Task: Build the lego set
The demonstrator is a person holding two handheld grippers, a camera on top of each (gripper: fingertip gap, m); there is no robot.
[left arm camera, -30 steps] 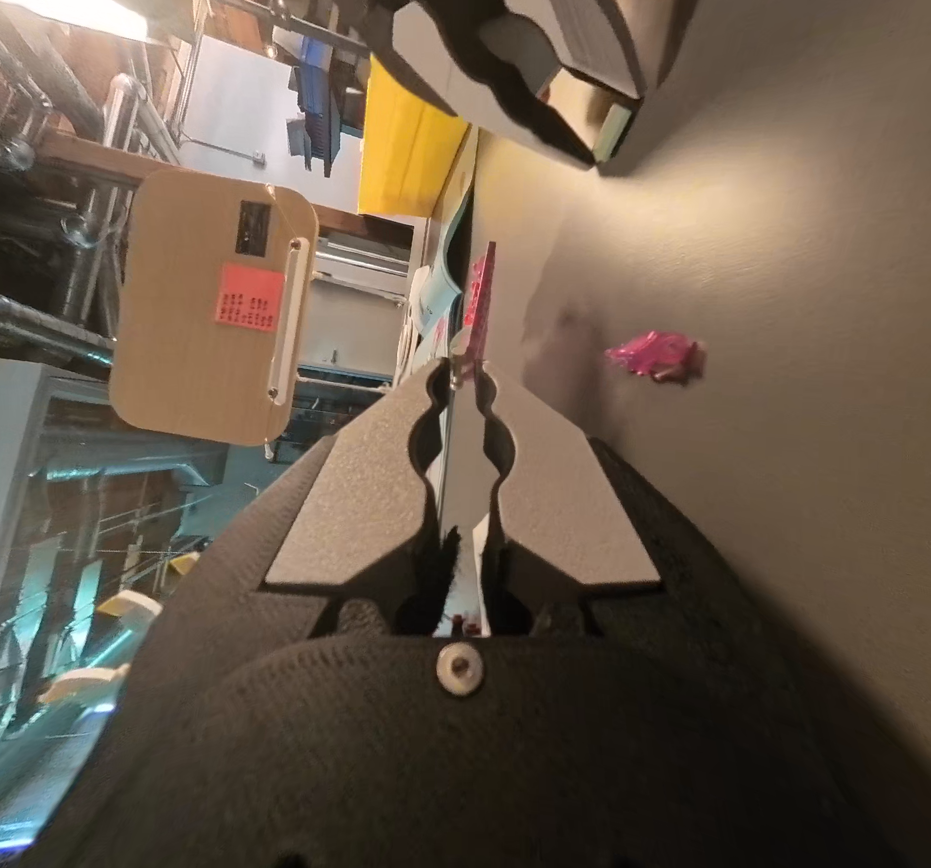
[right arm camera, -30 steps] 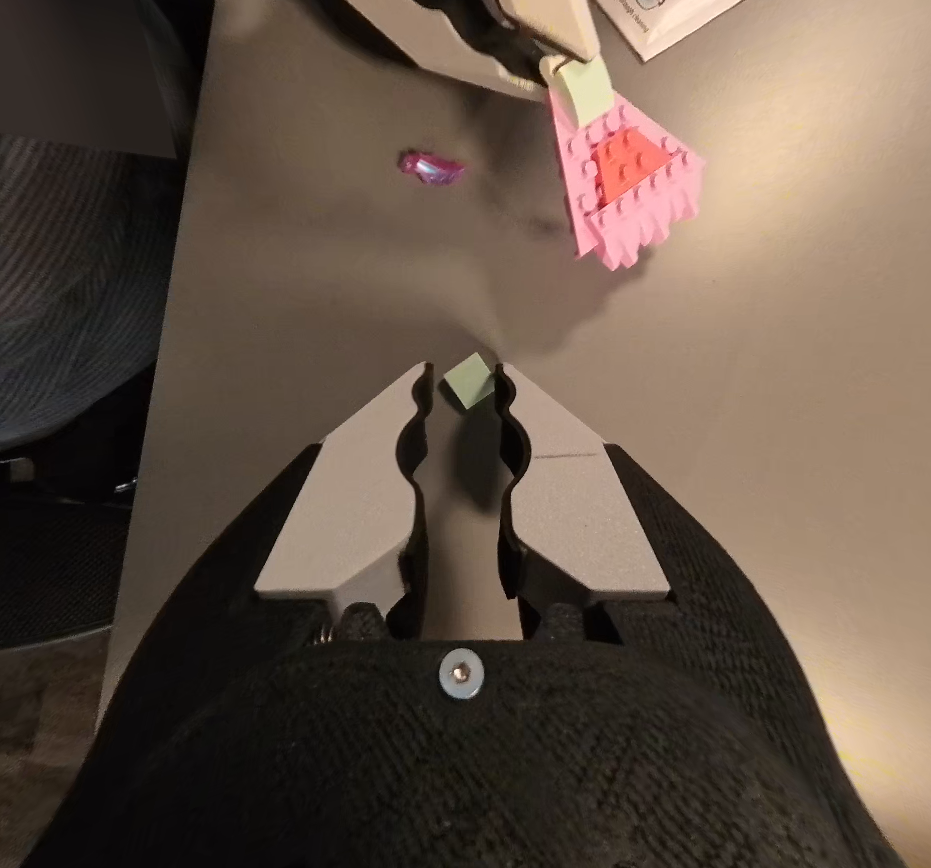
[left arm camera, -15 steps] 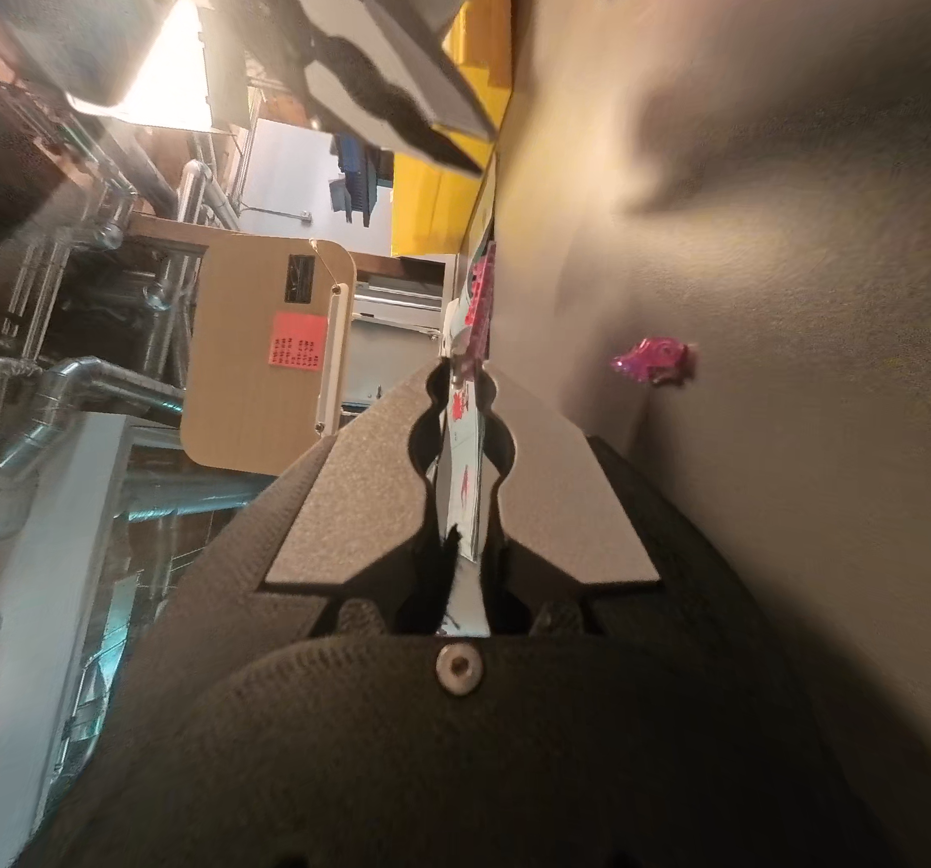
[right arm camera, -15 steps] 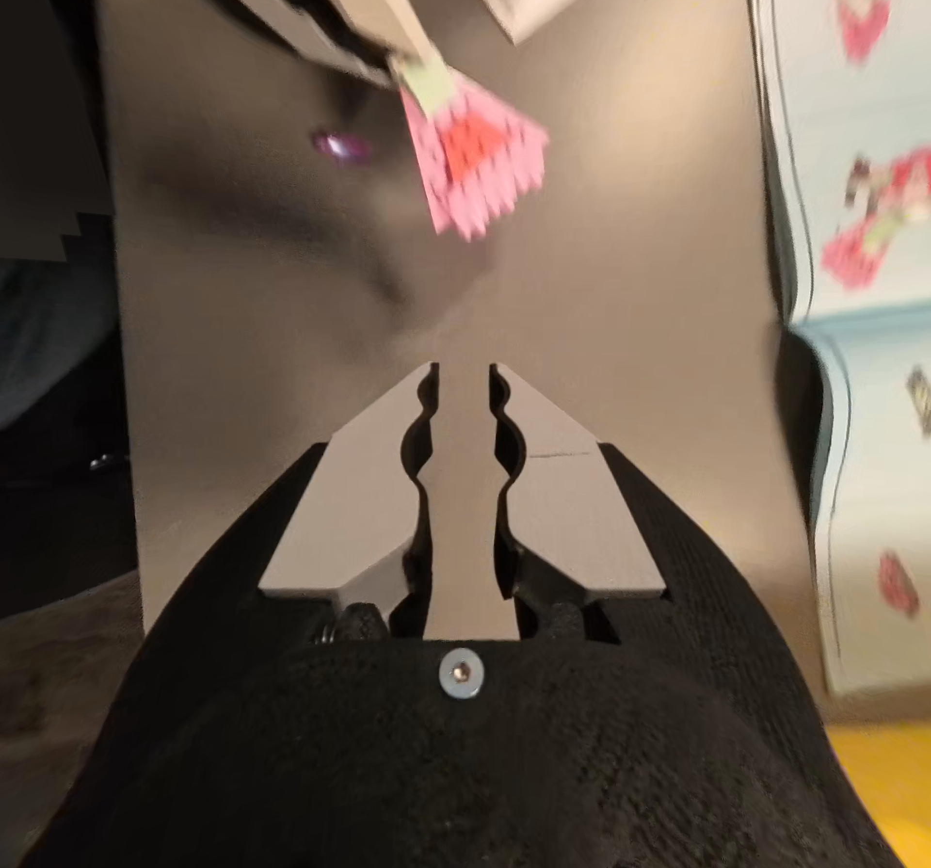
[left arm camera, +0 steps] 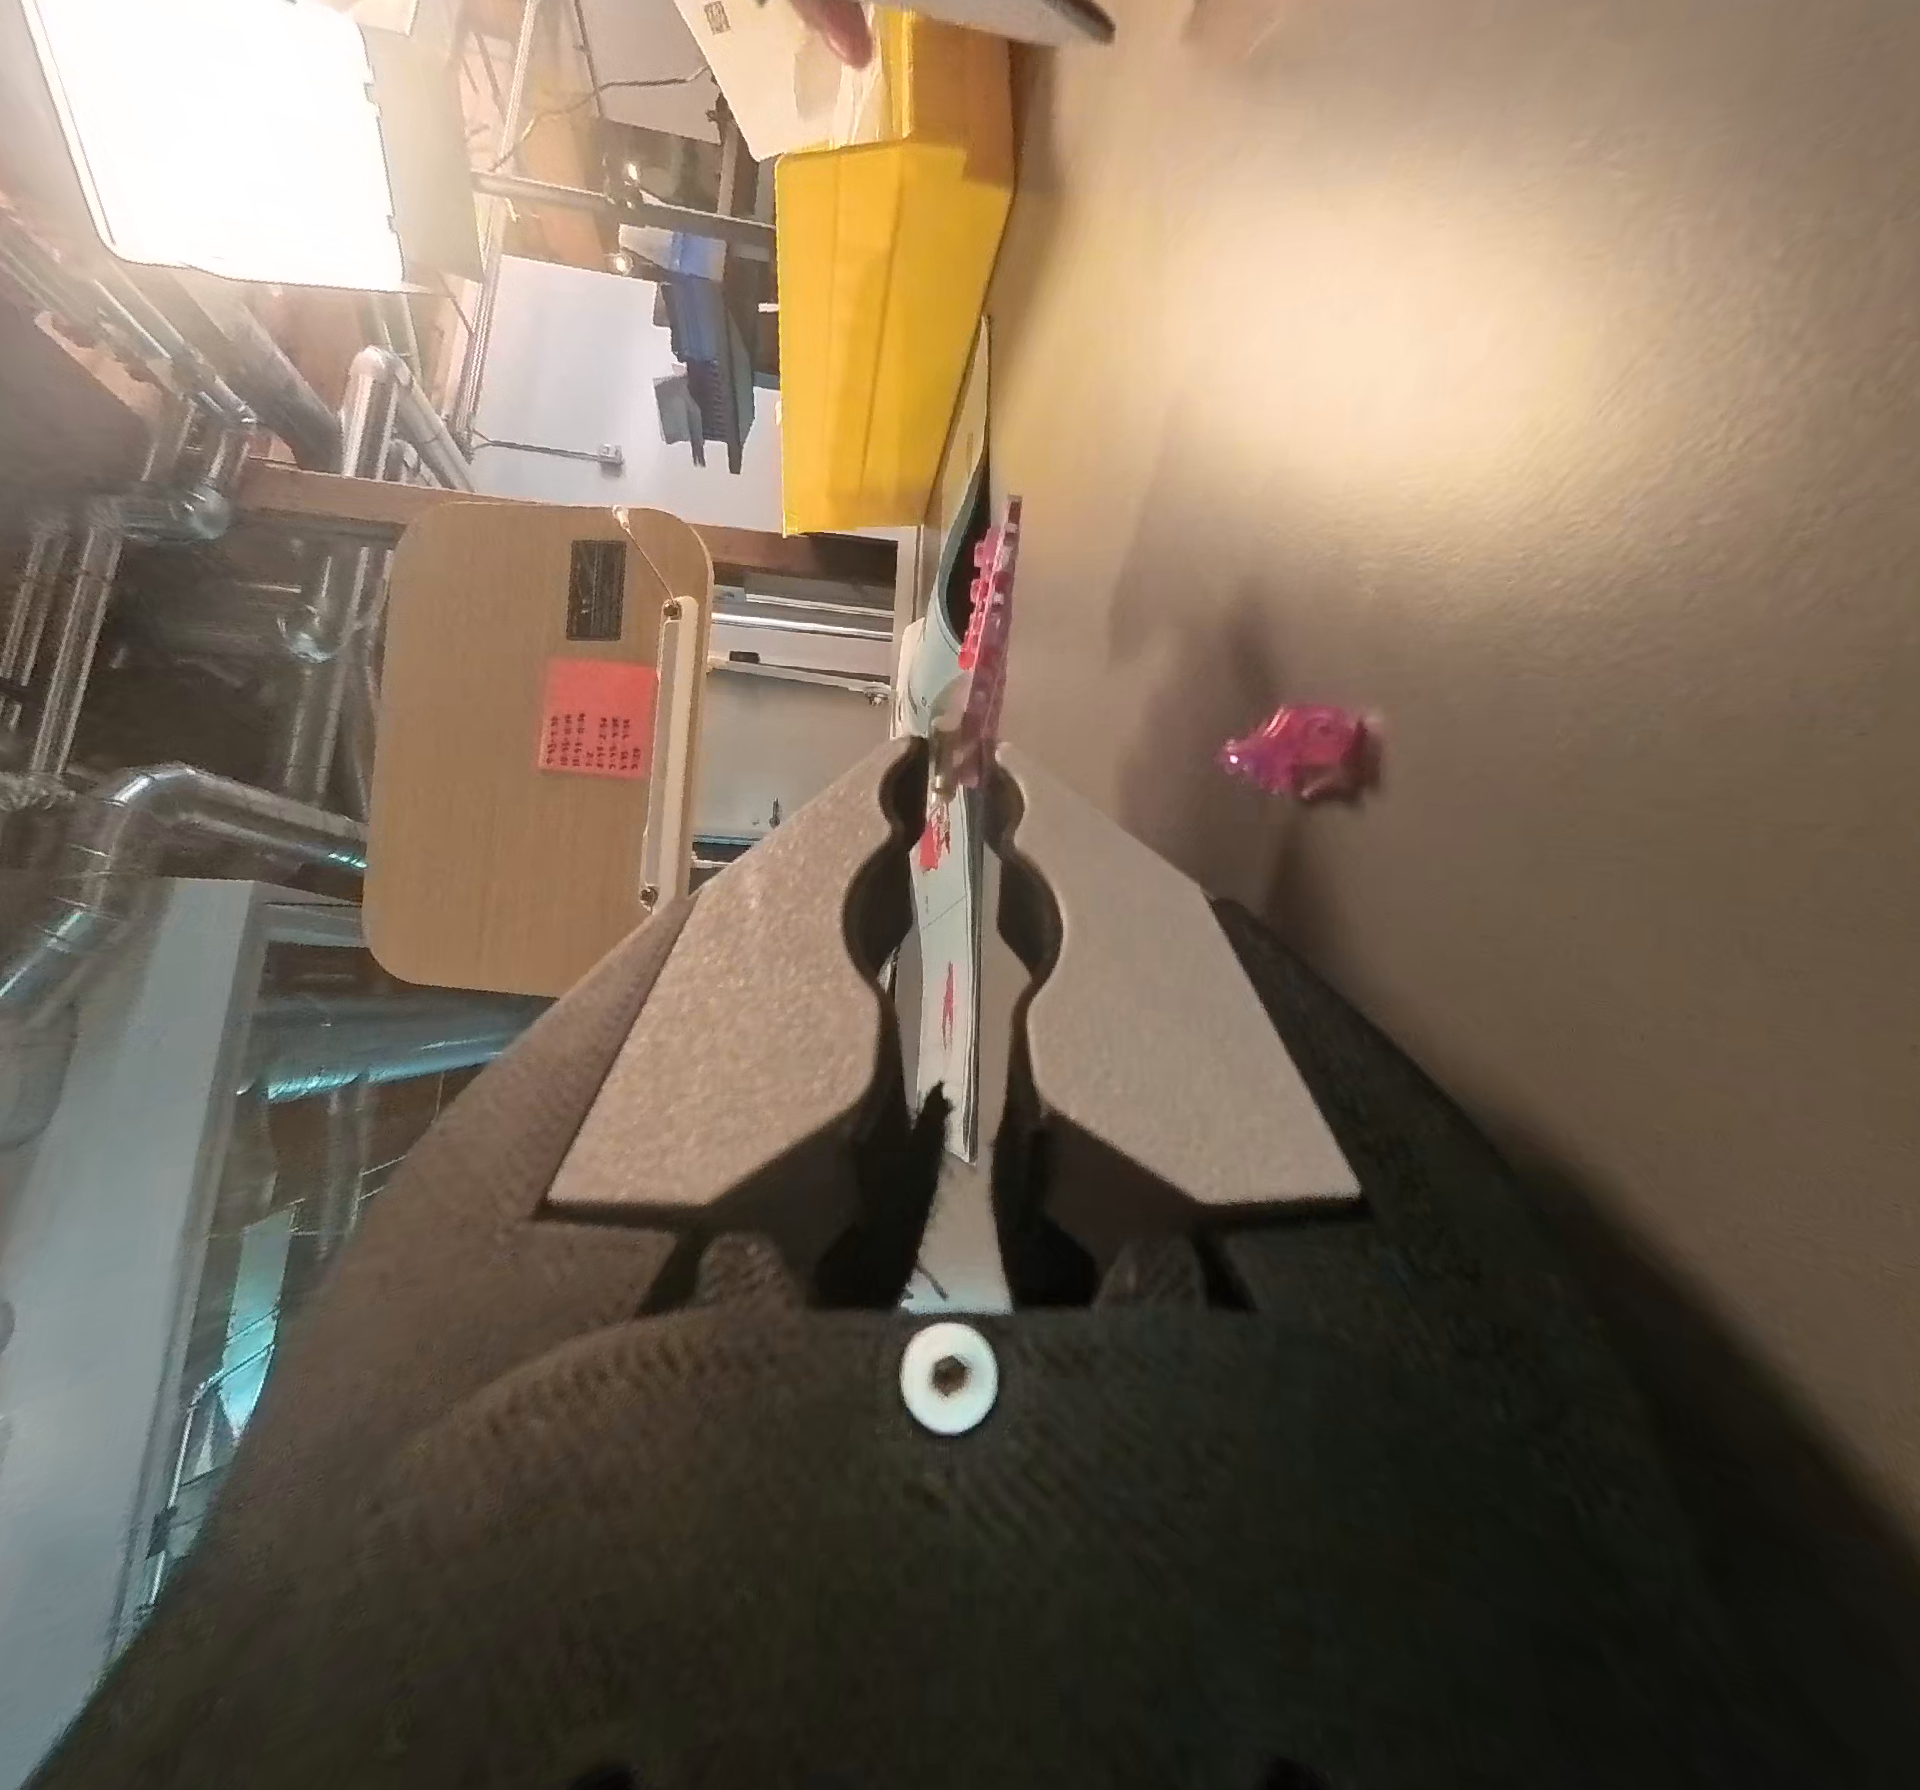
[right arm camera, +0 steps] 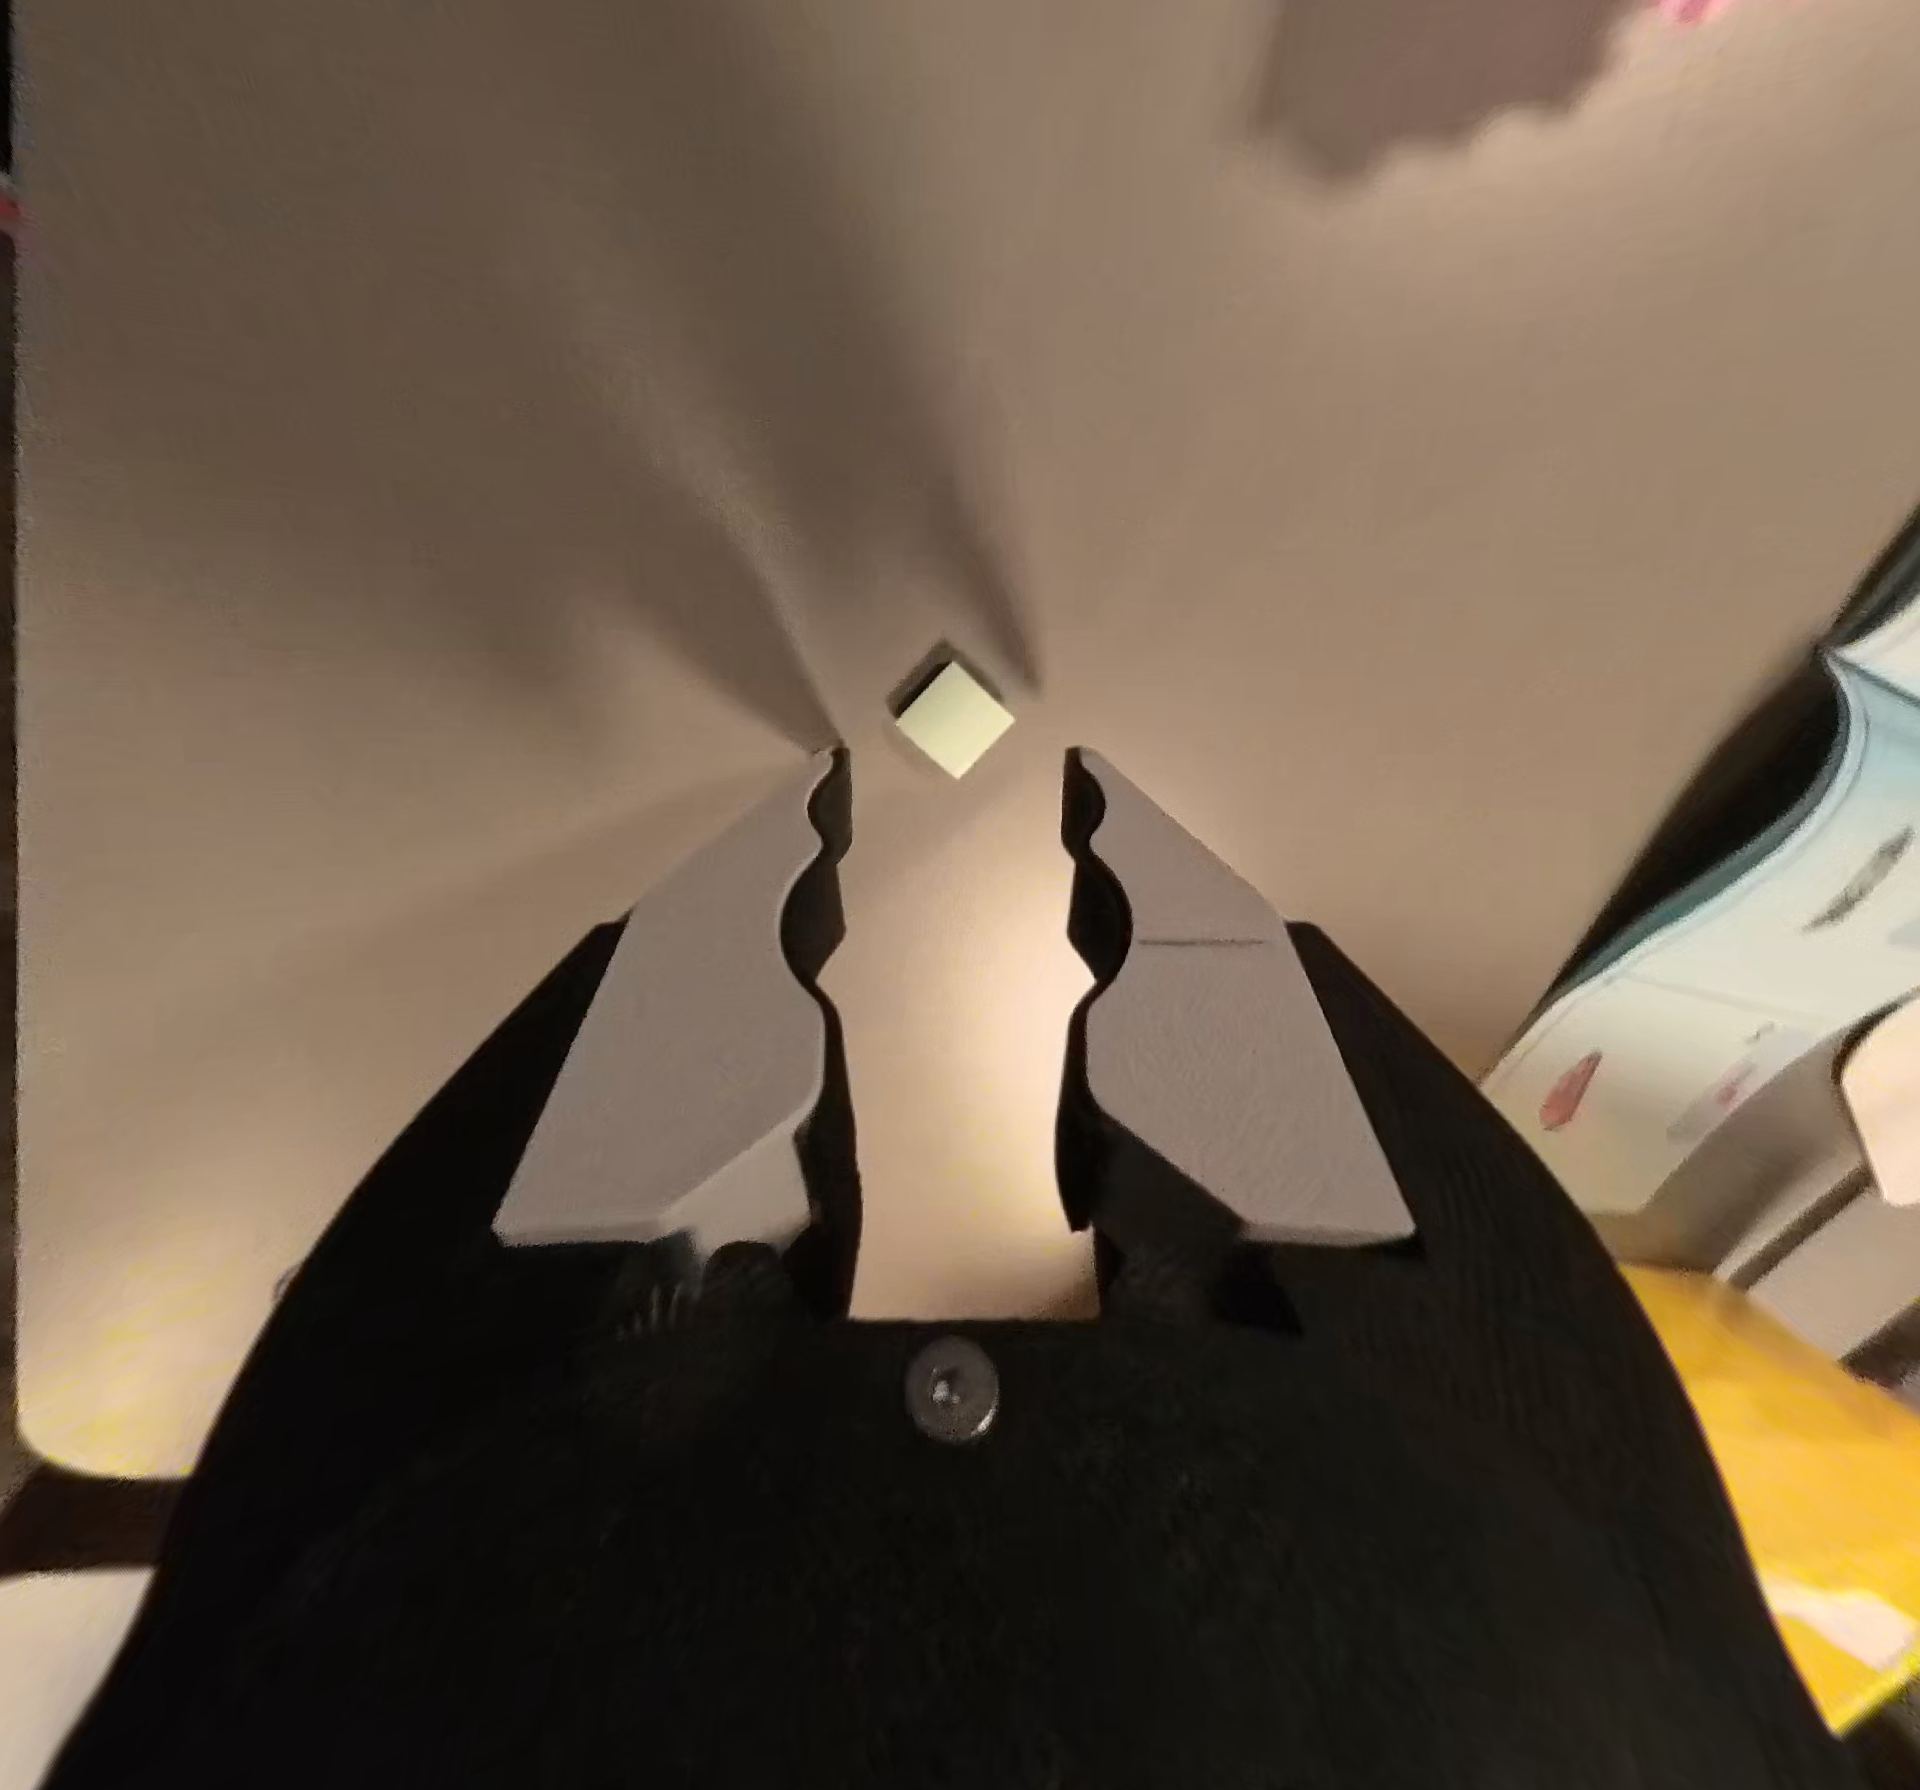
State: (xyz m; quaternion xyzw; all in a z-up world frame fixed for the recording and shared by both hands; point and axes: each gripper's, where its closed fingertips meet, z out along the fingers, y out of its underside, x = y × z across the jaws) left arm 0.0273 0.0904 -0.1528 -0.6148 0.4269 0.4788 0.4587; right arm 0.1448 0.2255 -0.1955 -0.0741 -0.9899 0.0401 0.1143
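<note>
Left wrist view: left claw [left arm camera: 961,772] grips pink plate assembly [left arm camera: 987,639] edge-on, pointing away.

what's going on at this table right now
A person is working with two handheld grippers over a grey table. The left gripper has its fingers closed on the edge of a pink studded brick plate, held on edge in the air. The right gripper is open, fingers apart, just short of a small pale green square tile lying on the table. A crumpled magenta scrap lies nearby.
</note>
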